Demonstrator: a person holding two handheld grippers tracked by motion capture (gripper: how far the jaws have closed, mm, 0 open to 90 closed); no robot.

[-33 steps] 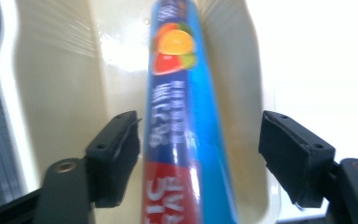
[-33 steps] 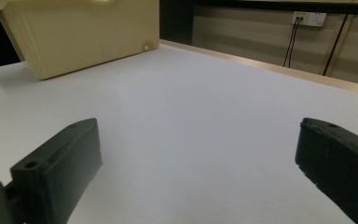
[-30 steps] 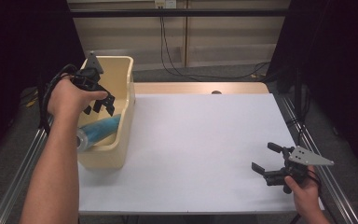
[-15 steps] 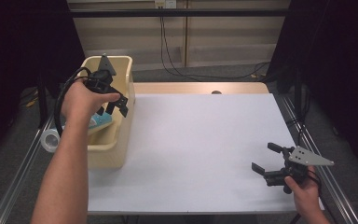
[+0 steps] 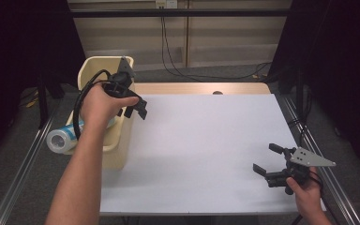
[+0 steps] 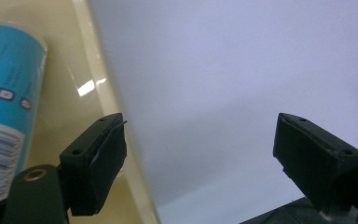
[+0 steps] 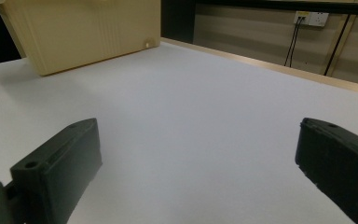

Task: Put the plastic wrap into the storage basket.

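The blue tube (image 5: 63, 137) lies in the cream bin (image 5: 122, 150), so the drop looks done; the left claw (image 5: 136, 108) gapes empty above the bin's rim, the right claw (image 5: 268, 159) wide open, empty, over the bare desk (image 5: 206, 140).

Overhead light falls evenly on my white rectangular table top (image 5: 206, 140); surroundings go near black. Soft shadow beside the cream plastic bin (image 5: 122, 145). Small glare patch on the bin's inner wall (image 6: 87, 87). In my left gripper view the black jaws and the blue cylindrical canister (image 6: 4, 107) are soft, slightly blurred.
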